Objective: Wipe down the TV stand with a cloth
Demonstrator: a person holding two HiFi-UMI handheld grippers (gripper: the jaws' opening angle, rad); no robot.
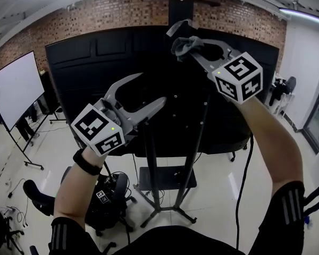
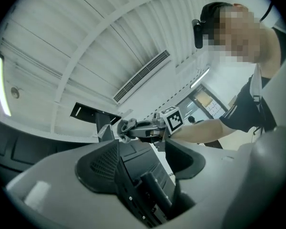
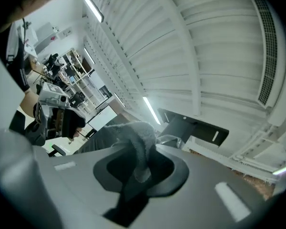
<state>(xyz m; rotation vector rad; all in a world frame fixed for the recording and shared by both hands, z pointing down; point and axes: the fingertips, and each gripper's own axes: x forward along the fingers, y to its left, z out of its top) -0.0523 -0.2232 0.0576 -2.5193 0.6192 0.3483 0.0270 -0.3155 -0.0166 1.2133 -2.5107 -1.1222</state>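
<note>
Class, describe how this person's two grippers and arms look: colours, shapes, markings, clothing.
Left gripper and right gripper: grey, curved jaws, each with a white cube of black square markers. Black striped short sleeves; black wristband on the left arm.

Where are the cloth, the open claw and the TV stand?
cloth (image 1: 185,45): head view, its bunched middle.
left gripper (image 1: 152,87): head view, between its open jaws.
TV stand (image 1: 151,163): head view, left upright pole.
</note>
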